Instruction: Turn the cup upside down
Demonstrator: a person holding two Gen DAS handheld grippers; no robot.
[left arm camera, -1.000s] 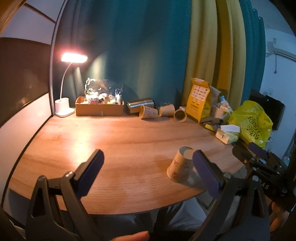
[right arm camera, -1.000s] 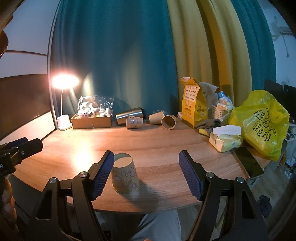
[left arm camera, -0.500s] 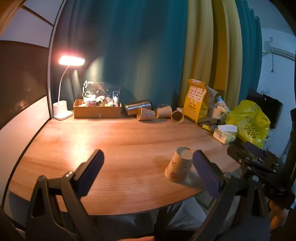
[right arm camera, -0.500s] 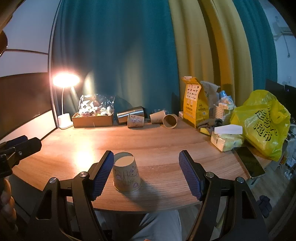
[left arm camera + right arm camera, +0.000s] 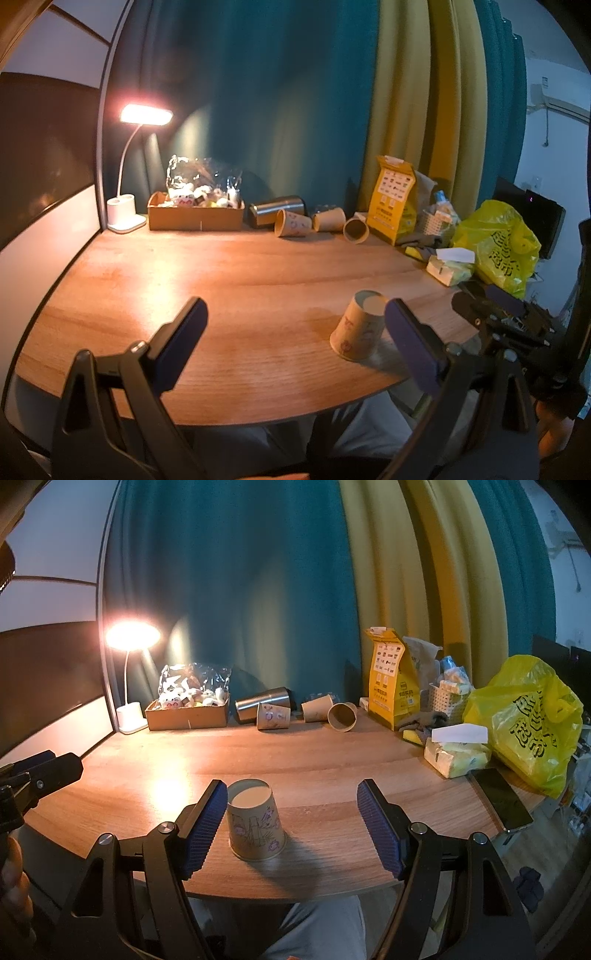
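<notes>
A printed paper cup (image 5: 256,822) stands upside down, base up, near the front edge of the wooden table (image 5: 332,760). It also shows in the left wrist view (image 5: 359,326). My right gripper (image 5: 295,827) is open and empty; the cup stands apart, just inside its left finger (image 5: 203,827). My left gripper (image 5: 295,347) is open and empty, held over the table's front edge, with the cup beside its right finger (image 5: 413,343). The right gripper (image 5: 495,310) appears at the right in the left wrist view.
Along the back stand a lit desk lamp (image 5: 131,686), a cardboard box of snacks (image 5: 188,709), a steel tumbler (image 5: 264,701) and three paper cups on their sides (image 5: 317,710). A yellow bag (image 5: 532,720), tissues (image 5: 456,753) and a phone (image 5: 502,797) lie at the right.
Both grippers stay open; the views shift only slightly. The cup has not moved on the table.
</notes>
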